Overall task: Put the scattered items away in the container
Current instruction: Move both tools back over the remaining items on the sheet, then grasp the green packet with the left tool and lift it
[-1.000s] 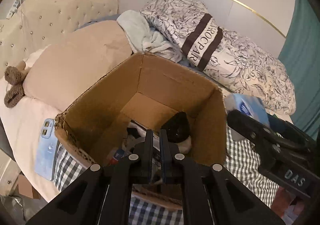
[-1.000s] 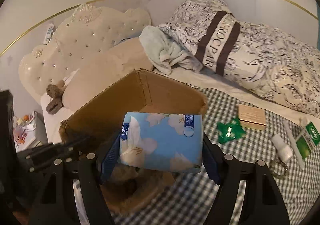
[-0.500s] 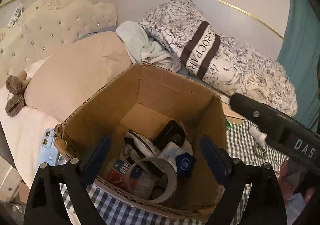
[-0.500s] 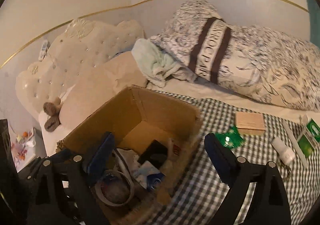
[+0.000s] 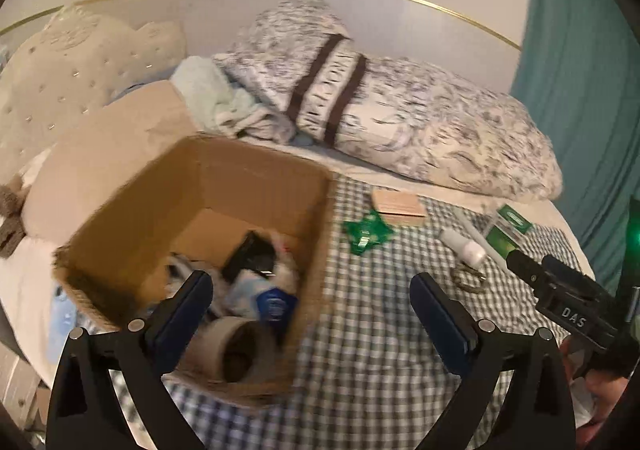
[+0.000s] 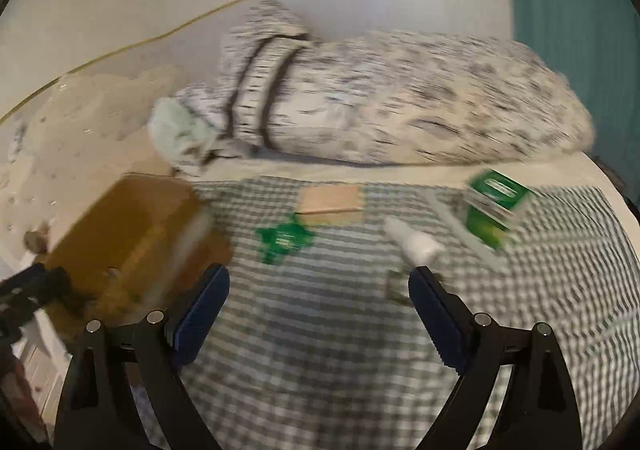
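Cardboard box (image 5: 256,186) sits open on the checked bed cover (image 5: 360,334), landmark for all below. Inside, seen from the left wrist view: a tape roll (image 5: 236,346) against the near wall, a blue-and-white tissue pack (image 5: 272,304) just behind it, a black item (image 5: 250,258) toward the middle, pale clutter around them too blurred to tell apart. Bare cardboard floor shows at the far corner.

Left gripper (image 5: 310,310): jaws wide and opening further, nothing between them; the near right corner of the box lies in the gap behind them.

Right gripper (image 6: 320,298): jaws wide, empty, over bare cover to the right of the box.

Scattered items, all right of the box on the cover: green packet (image 5: 366,236) nearest, wooden block (image 5: 398,204) just beyond it, white bottle (image 5: 462,246) farther right, green carton (image 5: 508,228) farthest, with a white stick (image 5: 476,236) lying between bottle and carton. A small metal thing (image 5: 466,278) lies nearer the camera than the bottle; kind unclear.

Views compared: left wrist view alone looks into the box and shows the right gripper's body at its right edge, with a hand partly visible below it. Right wrist view, heavily blurred, shows only the box's outer side (image 6: 136,234), contents hidden; the left gripper's tip enters at its left edge. Patterned pillow (image 5: 400,122) lies beyond the box in both.
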{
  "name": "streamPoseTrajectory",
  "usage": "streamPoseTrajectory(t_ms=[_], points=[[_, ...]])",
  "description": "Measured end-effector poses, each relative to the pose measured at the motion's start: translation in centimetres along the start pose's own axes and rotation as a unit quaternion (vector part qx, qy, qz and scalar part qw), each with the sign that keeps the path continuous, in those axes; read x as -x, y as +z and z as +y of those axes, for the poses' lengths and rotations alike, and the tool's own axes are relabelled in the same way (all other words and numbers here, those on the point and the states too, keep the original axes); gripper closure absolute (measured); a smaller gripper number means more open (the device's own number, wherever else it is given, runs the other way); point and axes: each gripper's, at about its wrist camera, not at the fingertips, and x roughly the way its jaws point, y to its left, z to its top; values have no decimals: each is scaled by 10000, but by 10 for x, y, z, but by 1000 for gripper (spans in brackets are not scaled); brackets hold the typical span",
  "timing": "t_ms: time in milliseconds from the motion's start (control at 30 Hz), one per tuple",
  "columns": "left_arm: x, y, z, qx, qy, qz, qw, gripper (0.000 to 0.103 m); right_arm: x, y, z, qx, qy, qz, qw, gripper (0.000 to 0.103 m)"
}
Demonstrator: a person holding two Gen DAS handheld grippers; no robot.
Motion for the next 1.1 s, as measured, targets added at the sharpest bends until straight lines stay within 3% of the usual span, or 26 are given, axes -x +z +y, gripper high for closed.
streamPoseTrajectory(t_ms=[200, 433, 733, 1100], points=[[-34, 0, -53, -187, -364, 284, 9988, 0, -11, -17, -61, -381, -301, 193, 9986, 11], [-94, -3, -90, -409, -487, 629, 9960, 0, -43, -29, -83, -310, -461, 467, 9974, 11], [-184, -10, -107, -475, -654, 1085, 9908, 0, -108, -42, -90, -196, -603, 905, 9939, 11], [-275, -6, -98, -219, -347, 1308, 9906, 0, -166, -54, -97, -157, -921, 1306, 9870, 11]])
